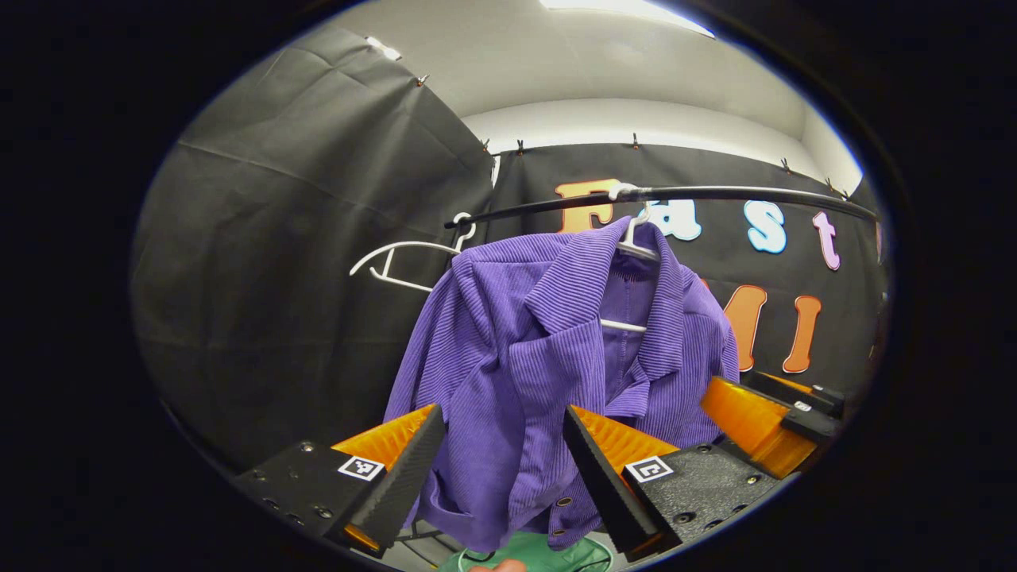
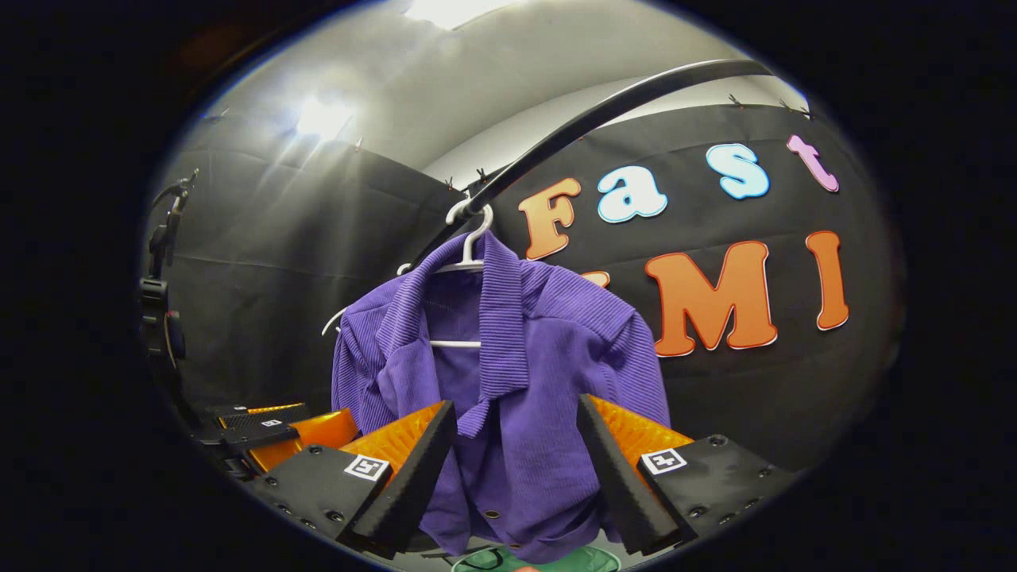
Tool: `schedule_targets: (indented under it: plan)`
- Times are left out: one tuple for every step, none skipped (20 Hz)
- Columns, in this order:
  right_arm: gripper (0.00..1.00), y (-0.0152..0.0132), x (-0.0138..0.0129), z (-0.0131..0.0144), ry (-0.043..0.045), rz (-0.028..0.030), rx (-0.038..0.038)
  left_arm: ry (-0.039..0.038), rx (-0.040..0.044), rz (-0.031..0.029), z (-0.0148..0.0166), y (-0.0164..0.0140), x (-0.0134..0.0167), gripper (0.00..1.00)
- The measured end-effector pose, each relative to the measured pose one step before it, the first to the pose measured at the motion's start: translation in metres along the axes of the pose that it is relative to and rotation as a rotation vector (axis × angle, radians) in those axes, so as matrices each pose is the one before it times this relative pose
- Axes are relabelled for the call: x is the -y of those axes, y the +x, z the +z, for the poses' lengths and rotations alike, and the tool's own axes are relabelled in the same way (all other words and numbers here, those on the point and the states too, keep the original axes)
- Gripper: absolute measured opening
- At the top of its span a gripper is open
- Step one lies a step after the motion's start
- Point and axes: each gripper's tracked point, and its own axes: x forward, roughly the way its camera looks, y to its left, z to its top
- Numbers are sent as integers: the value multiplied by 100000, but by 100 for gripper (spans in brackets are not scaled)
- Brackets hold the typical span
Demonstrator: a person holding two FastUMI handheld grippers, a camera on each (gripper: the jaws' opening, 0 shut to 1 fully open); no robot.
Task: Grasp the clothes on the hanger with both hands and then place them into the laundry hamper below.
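Above, a purple corduroy jacket is hung by a white hanger from the rail; left gripper and right gripper are held wide open, empty, framing it for grasping.

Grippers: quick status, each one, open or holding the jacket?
Left gripper: open, jacket between its fingers, not clamped.
Right gripper: open, aimed at the jacket, nothing held.
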Motion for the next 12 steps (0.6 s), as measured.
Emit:
schedule_targets:
  plan:
    - [93,1081,-158,-787,-737,-870,-1573,346,-115,605,-25,-144,-215,92]
    - [93,990,193,-542,-901,-1770,-827,288,120,473,17,-124,-272,95]
    - [93,1261,70,-667,-1204,-1748,-1577,178,335,534,85,-117,-320,95]
    - [93,1335,-97,-719,-1172,-1397,-1044,270,377,656,45,-93,-283,95]
    - [93,1064,-280,-623,-243,-365,-1113,353,210,956,23,-91,-475,95]
    - [93,952,-309,-693,506,-232,-1330,374,180,1312,-26,-184,-503,95]
    - [94,706,-124,-436,288,-669,-650,221,15,1335,-20,-204,-469,95]
    - [93,609,16,-221,144,-1307,-141,106,-155,1114,-4,-462,-290,95]
    - [93,753,61,-209,237,-1269,-127,37,-110,914,1,-263,-351,95]
    - [93,311,-306,-231,590,-91,-734,66,65,733,-117,-239,-358,95]
    - [93,265,-506,-143,1701,1576,-1007,255,-16,708,-69,-150,-284,95]
    - [94,268,-537,4,2004,1486,-609,485,26,541,18,-10,-306,95]
